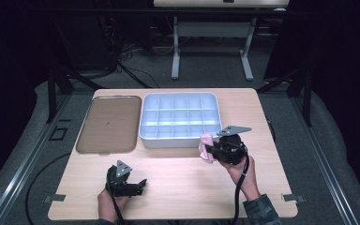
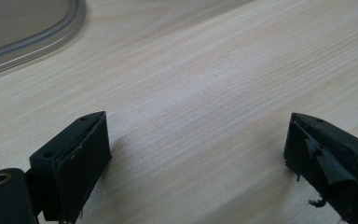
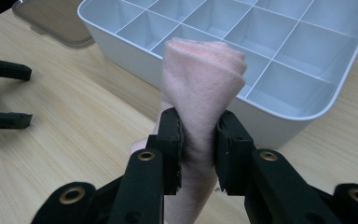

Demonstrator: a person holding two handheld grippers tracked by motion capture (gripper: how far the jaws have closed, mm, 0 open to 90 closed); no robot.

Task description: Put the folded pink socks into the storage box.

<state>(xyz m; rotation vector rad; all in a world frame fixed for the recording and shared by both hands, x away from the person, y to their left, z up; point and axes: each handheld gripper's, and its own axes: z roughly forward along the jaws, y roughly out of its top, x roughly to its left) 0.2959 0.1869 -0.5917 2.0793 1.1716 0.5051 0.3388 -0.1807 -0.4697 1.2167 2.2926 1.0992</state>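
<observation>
The right gripper (image 3: 199, 140) pinches a rolled pink cloth (image 3: 204, 74) just off the white divided tray's (image 1: 145, 133) near right corner, while the left gripper (image 1: 140, 183) rests spread open by the desk's (image 1: 178, 187) near edge.

A soft pink cloth (image 3: 200, 93) is rolled up into a thick bundle. It stands nearly upright and is squeezed in the middle, so its folded top puffs out in layers. It is up off the wooden table, just in front of the near wall of the white box with many little compartments (image 3: 279, 126).
</observation>
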